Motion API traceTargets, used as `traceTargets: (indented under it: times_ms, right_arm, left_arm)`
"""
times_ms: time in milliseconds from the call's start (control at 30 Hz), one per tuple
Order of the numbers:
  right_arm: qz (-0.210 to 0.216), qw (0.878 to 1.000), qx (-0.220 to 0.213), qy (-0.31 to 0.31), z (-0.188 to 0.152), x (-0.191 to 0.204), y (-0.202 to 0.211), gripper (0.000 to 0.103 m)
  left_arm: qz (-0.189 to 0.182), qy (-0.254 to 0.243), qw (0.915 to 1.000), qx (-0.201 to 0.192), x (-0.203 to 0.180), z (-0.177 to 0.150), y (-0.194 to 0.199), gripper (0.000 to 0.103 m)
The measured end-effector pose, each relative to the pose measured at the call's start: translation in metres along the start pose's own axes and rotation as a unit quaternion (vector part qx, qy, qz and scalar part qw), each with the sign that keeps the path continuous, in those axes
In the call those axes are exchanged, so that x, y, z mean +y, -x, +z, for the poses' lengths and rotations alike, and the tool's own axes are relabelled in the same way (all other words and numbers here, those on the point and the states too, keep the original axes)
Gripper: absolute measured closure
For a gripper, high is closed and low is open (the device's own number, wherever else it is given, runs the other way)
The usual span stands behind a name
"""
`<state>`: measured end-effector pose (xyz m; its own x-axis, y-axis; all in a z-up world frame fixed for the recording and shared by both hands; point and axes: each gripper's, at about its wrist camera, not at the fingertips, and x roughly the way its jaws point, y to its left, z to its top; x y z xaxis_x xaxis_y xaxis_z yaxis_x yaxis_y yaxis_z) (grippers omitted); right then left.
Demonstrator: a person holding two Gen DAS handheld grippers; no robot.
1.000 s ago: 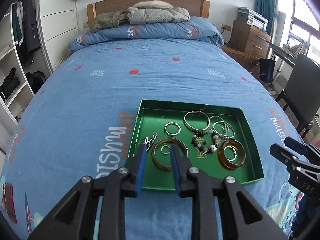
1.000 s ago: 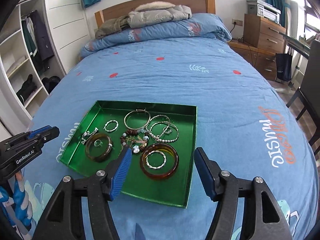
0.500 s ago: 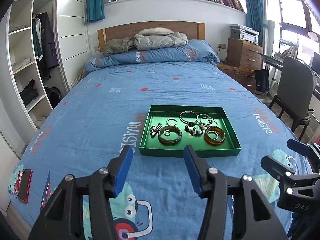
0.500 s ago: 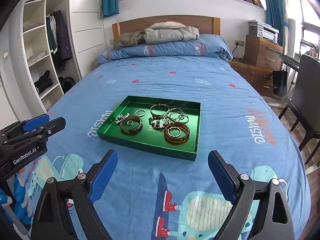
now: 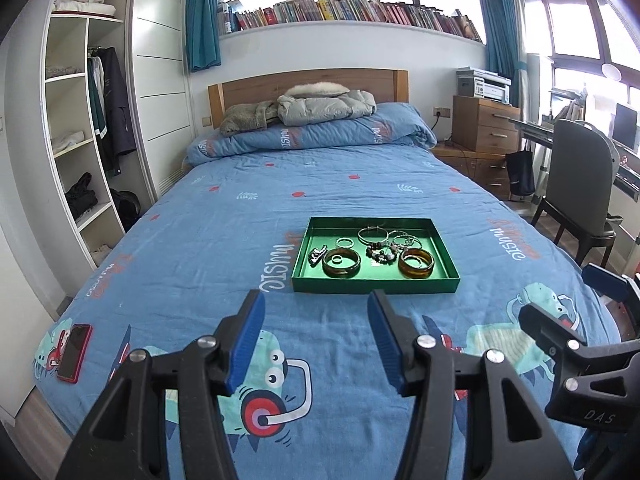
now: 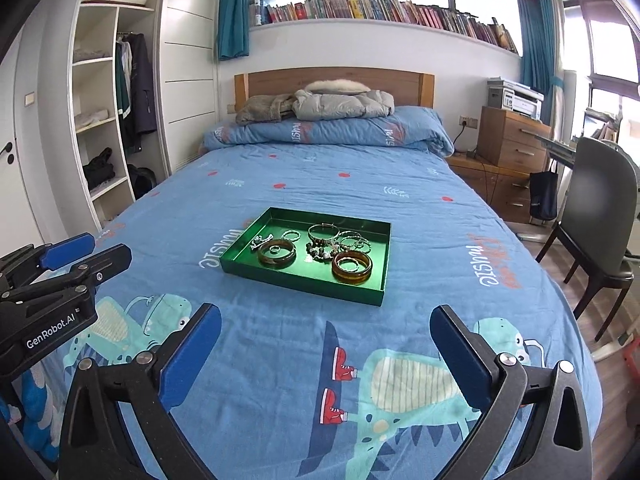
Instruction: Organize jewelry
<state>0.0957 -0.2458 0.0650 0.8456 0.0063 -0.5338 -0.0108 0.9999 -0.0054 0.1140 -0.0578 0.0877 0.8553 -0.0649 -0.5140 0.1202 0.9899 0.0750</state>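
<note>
A green tray [image 5: 376,285] [image 6: 300,279] lies mid-bed on the blue cover. It holds two amber bangles [image 5: 341,270] [image 5: 416,269], a silver bangle [image 5: 373,232], a beaded bracelet [image 5: 380,255], thin silver bracelets [image 6: 354,240] and a small clip [image 5: 317,254]. My left gripper [image 5: 316,304] hovers well short of the tray, open with nothing between its blue pads. My right gripper [image 6: 325,316] is likewise back from the tray, its jaws opening wide and empty. Each gripper shows in the other's view: the left gripper [image 6: 108,248] at the left edge, the right gripper [image 5: 560,292] at the right edge.
A red phone [image 5: 74,352] lies near the bed's left front edge. Jackets [image 5: 324,104] are piled on the folded quilt at the headboard. A grey chair [image 5: 580,184] and wooden drawers [image 5: 486,128] stand right of the bed, open wardrobe shelves [image 5: 76,144] left.
Both grippers have drawn back from over the tray and risen, so the tray now looks small and distant. Both pairs of jaws have spread wider, holding nothing.
</note>
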Motion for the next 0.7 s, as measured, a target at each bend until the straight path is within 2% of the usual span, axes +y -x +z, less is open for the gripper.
traceTargets:
  times_ms: [400, 700]
  right_arm:
    - [-0.014, 0.999, -0.037, 0.012, -0.017, 0.009, 0.042, 0.0]
    - [-0.023, 0.998, -0.052, 0.01, -0.023, 0.009, 0.055, 0.0]
  left_arm:
    - [0.012, -0.004, 0.9996, -0.025, 0.003, -0.014, 0.038, 0.05]
    - [0.017, 0.001, 0.9992, -0.036, 0.008, -0.022, 0.051, 0.049]
